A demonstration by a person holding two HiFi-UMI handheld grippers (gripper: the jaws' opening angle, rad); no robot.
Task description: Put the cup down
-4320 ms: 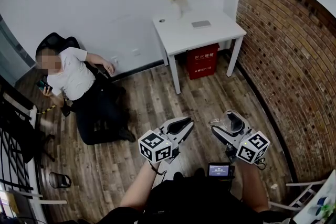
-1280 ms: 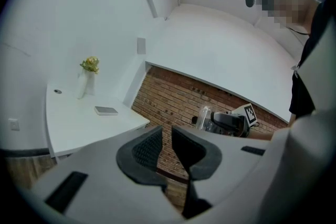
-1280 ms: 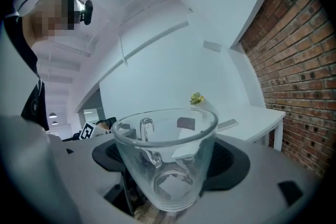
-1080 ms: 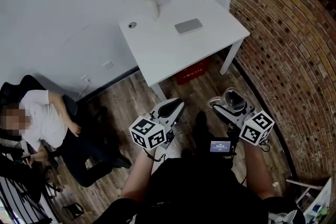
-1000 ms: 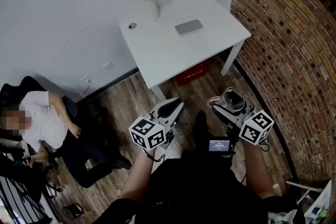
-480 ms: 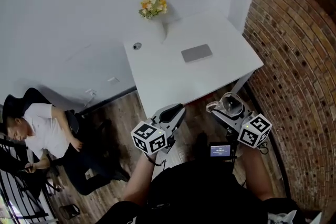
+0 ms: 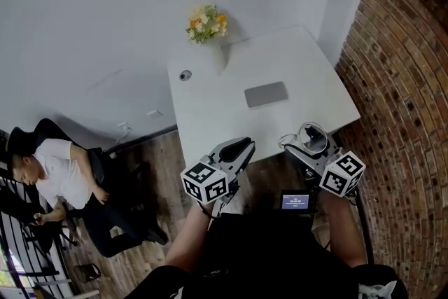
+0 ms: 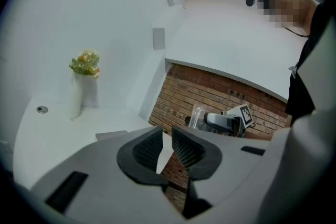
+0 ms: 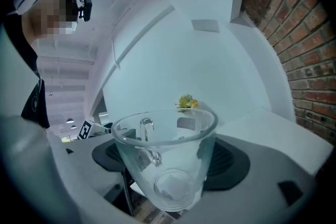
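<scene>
clear glass cup (image 9: 165, 160), upright, clamped between jaws of right gripper (image 9: 169, 166); behind, yellow flowers (image 9: 186, 102) above white table (image 9: 273, 124); brick wall (image 9: 296, 34) at right.

Upper left on the white table (image 7: 210, 115), a small round thing (image 7: 185, 75), too small to name. Flat grey slab (image 7: 266, 94) at centre, same trouble. Left gripper view, right of centre: the cup (image 8: 196, 117) is tiny, its base lost behind the left gripper (image 8: 167, 136).
</scene>
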